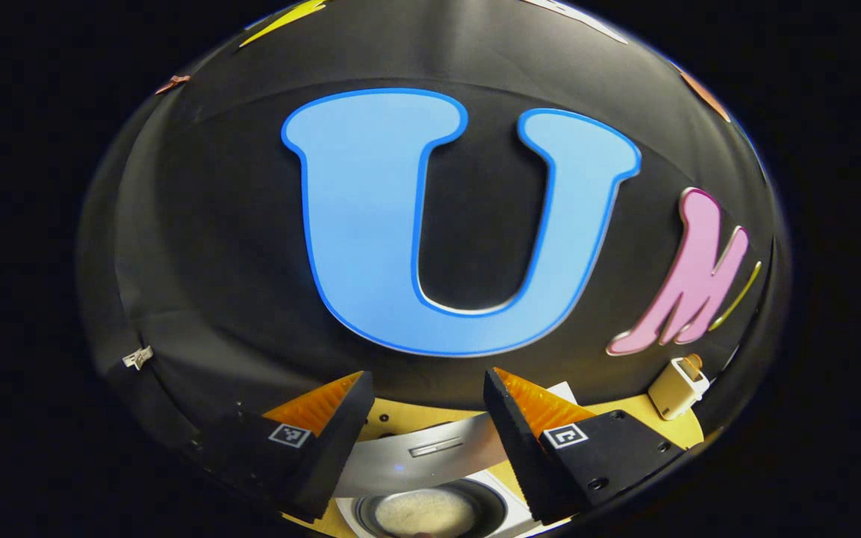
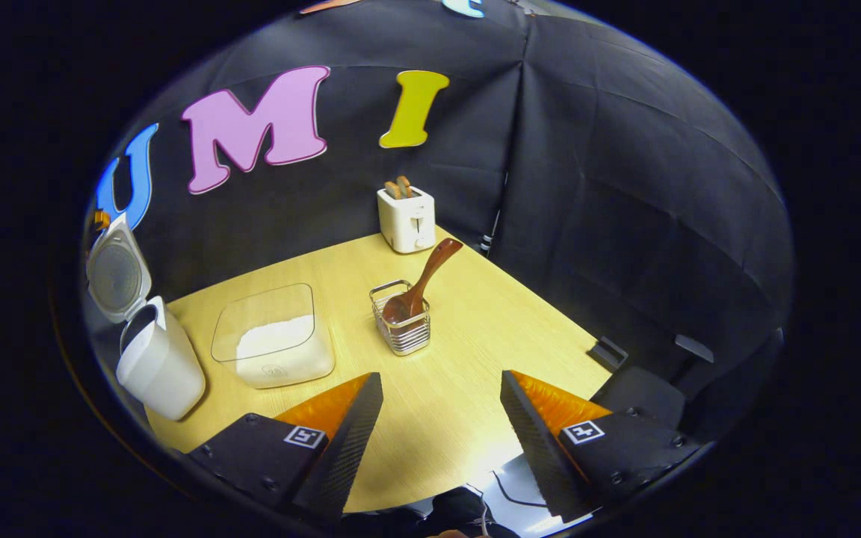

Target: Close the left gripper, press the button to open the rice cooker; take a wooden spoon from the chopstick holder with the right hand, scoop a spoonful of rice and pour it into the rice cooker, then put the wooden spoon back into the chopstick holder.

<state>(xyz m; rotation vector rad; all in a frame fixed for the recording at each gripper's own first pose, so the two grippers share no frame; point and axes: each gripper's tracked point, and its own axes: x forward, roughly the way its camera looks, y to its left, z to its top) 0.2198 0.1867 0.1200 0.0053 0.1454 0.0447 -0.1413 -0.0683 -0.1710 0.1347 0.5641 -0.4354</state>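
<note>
— Spoon handling first: where is the wooden spoon (image 2: 419,282)?

— Standing in the wire chopstick holder (image 2: 400,327), bowl down inside the basket, handle leaning up and away toward the toaster (image 2: 406,217). The holder sits on the surface (image 2: 468,351), just beside the clear rice container (image 2: 273,345).

— How would it handle?

— I judge it stiff and light, a smooth finish that could slip a little. The upper handle, clear of the wire rim, looks like the best place to take hold; pinched too low, the fingers may knock the holder, which seems light enough to tip or slide.

— State of the right gripper (image 2: 442,418)?

— Its fingers are spread wide, holding nothing, above the near edge of the surface and well apart from the spoon.

— And the left gripper (image 1: 427,418)?

— Fingers also spread, empty, hovering above the rice cooker (image 1: 430,508), whose pot shows white rice below. In the right gripper view, the rice cooker (image 2: 155,359) stands at the left with its lid (image 2: 116,273) raised.

— So the lid step?

— Done, by the look of it. With rice in the pot and the spoon parked, the scoop may be finished too, though I cannot be sure.
</note>
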